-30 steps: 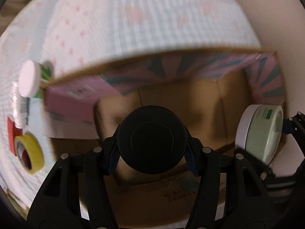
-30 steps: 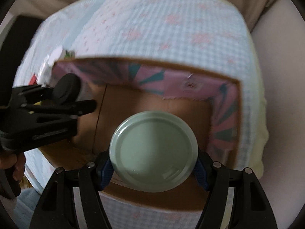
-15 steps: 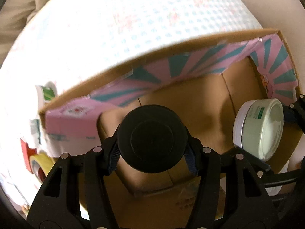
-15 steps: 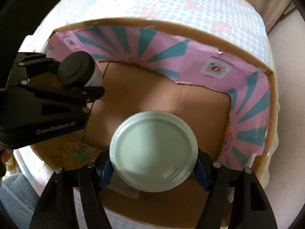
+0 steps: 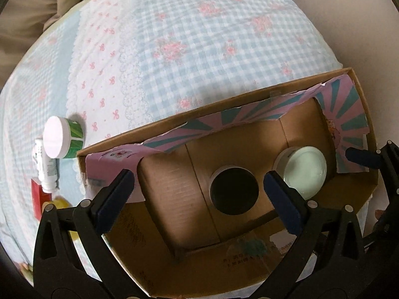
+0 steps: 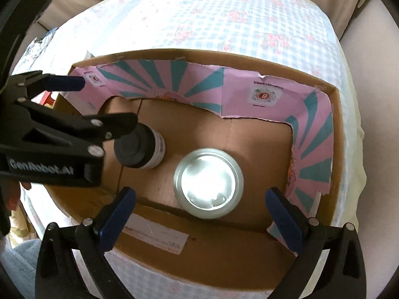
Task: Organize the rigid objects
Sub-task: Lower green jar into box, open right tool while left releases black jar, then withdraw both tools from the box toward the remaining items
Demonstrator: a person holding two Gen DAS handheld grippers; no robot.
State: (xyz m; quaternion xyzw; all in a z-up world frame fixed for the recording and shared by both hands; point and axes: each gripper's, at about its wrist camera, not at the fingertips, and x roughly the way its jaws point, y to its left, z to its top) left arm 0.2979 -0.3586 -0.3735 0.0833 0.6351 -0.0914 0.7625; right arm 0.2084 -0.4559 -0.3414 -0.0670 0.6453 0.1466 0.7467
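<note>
A black-capped jar (image 5: 234,189) stands upright on the floor of the cardboard box (image 5: 224,107); it also shows in the right wrist view (image 6: 138,147). A pale green-lidded jar (image 5: 304,172) stands beside it to the right, seen too in the right wrist view (image 6: 208,186). My left gripper (image 5: 199,196) is open above the box, its jaws wide of the black jar. My right gripper (image 6: 199,211) is open above the green jar, touching nothing. The box (image 6: 334,114) has pink and teal lining.
Left of the box on the checked blue cloth (image 5: 199,37) lie a green tub with a white lid (image 5: 62,140), a white tube (image 5: 46,167), a red item (image 5: 37,196) and a yellow object (image 5: 61,203). Beige cushions lie behind.
Both grippers have opened and let go of their jars, which now stand on the box floor. Both grippers have drawn back upward.
</note>
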